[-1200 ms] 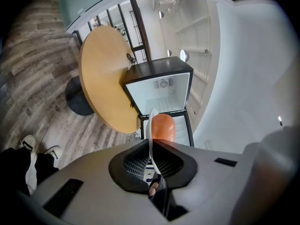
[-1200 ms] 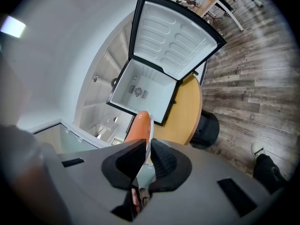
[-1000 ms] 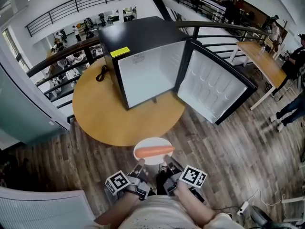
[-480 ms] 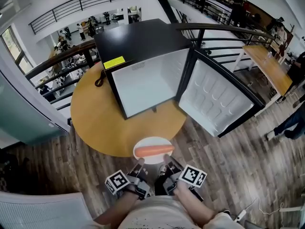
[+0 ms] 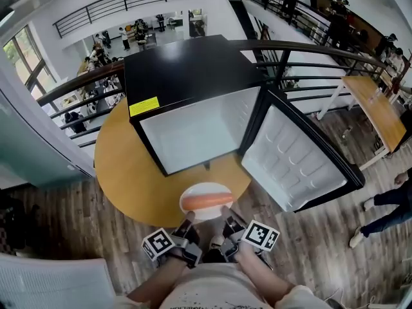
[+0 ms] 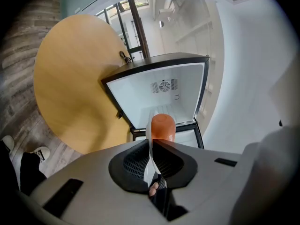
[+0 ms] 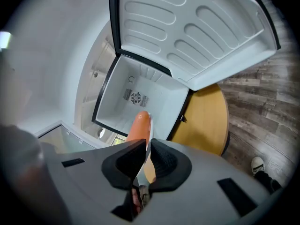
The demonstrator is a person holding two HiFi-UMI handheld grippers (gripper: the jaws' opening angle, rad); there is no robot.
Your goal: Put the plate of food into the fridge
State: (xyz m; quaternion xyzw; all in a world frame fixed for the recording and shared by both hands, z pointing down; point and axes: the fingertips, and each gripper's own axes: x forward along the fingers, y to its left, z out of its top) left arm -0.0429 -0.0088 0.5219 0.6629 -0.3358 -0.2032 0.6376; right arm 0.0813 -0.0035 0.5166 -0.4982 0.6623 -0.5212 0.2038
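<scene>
In the head view, the plate (image 5: 207,189), its sausage (image 5: 207,202) lying nine to three, is held at six o'clock of the open fridge (image 5: 193,131). In the left gripper view, the rim is pinched by the left gripper (image 6: 151,143). In the right gripper view, it is pinched by the right gripper (image 7: 144,144) too.

You hold a white plate (image 5: 207,189) with a sausage (image 5: 206,201) on it. Your left gripper (image 5: 188,223) and right gripper (image 5: 228,223) pinch its near rim side by side. It hangs over the near edge of the round wooden table (image 5: 125,172), near the black fridge (image 5: 187,69), whose door (image 5: 293,163) stands open to the right.
</scene>
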